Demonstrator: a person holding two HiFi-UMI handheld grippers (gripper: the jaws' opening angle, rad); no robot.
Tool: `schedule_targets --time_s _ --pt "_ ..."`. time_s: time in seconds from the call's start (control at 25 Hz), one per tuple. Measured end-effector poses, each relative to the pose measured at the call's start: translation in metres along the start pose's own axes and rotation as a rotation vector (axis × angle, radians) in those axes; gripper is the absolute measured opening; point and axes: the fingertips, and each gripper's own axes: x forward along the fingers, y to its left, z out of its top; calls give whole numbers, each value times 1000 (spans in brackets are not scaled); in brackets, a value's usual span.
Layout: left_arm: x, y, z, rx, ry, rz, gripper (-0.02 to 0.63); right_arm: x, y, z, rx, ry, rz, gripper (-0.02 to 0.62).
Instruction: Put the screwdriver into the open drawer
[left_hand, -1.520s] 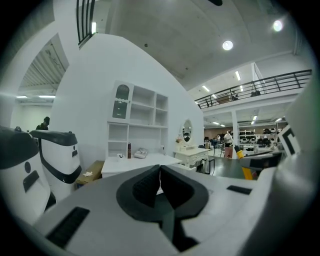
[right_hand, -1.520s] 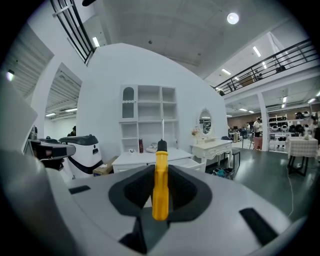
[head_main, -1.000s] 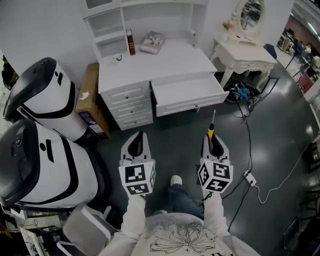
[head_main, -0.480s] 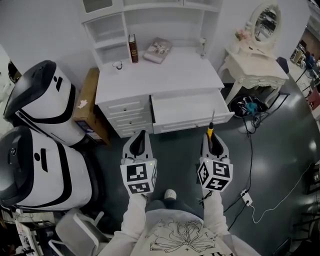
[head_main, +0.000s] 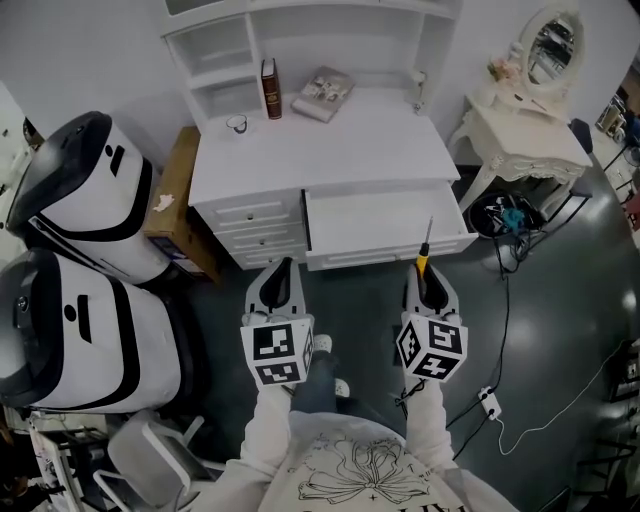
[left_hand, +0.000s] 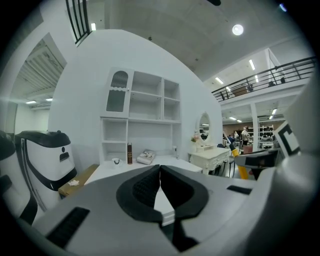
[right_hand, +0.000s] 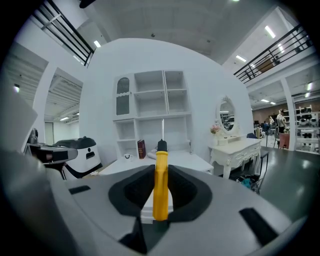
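A screwdriver (head_main: 424, 256) with a yellow handle (right_hand: 160, 185) and thin metal shaft is clamped in my right gripper (head_main: 426, 278), shaft pointing ahead over the front of the open drawer (head_main: 385, 225). The white drawer is pulled out of the white desk (head_main: 320, 140), and what shows of its inside is bare. My left gripper (head_main: 279, 282) hangs shut and empty in front of the closed small drawers (head_main: 255, 228), its pads meeting in the left gripper view (left_hand: 160, 182). Both grippers are just short of the desk front.
On the desk top stand a dark red book (head_main: 269, 88), a magazine (head_main: 324, 94) and a small cup (head_main: 236, 124). White-and-black machines (head_main: 80, 250) and a cardboard box (head_main: 175, 200) crowd the left. A white dressing table (head_main: 525, 125) and floor cables (head_main: 510, 290) lie to the right.
Both grippers have moved forward toward the desk; the drawer front is now right at the screwdriver's tip. The grip on the screwdriver is unchanged.
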Motion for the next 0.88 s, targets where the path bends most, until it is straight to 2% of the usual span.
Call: schedule_targets --time_s 0.28,0.88 --pt "43 8 3 -5 10 1 6 41 -6 6 -1 6 5 77" --pt "181 34 24 -9 22 -51 6 171 -18 35 0 24 -13 77"
